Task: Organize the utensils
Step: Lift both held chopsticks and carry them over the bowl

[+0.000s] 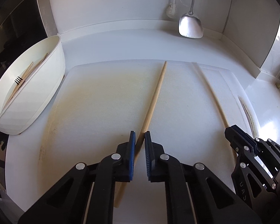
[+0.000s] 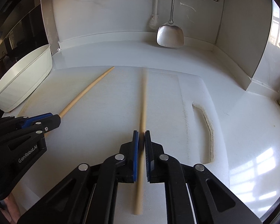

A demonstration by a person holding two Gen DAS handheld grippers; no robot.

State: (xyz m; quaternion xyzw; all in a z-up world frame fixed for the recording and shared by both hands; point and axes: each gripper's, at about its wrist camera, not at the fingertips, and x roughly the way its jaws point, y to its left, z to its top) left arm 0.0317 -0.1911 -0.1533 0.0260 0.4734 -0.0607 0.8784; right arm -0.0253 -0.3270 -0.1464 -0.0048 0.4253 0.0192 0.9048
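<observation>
The left gripper [image 1: 139, 133] has its jaws closed narrow on a wooden chopstick [image 1: 156, 93]. The stick passes between the two blue pads, a little slanted, with its thin tip pointing away toward the back wall and its thick end coming out below the jaws toward the camera. In the right wrist view the same gripper [image 2: 58, 118] shows at the left side, and its chopstick [image 2: 84, 93] comes out from the jaws toward the far edge of the board.

The right gripper [image 2: 141, 133] also holds a chopstick [image 2: 144, 97] between its jaws, which stand narrow around it. This second chopstick looks blurred. It runs almost straight forward along the fingers, and its near end comes out well behind the pads. In the left wrist view the right gripper [image 1: 231, 130] appears at the right, with its chopstick [image 1: 209, 93] reaching forward from it.

Both sticks are above a white cutting board [image 1: 102, 102] that lies on the white bench [image 1: 121, 43]; I cannot tell if they touch it. At the left of the board stands a white tub [image 1: 52, 85] with more chopsticks and a dark fork [image 1: 18, 79] inside. A metal spatula [image 1: 190, 26] hangs at the back wall.
</observation>
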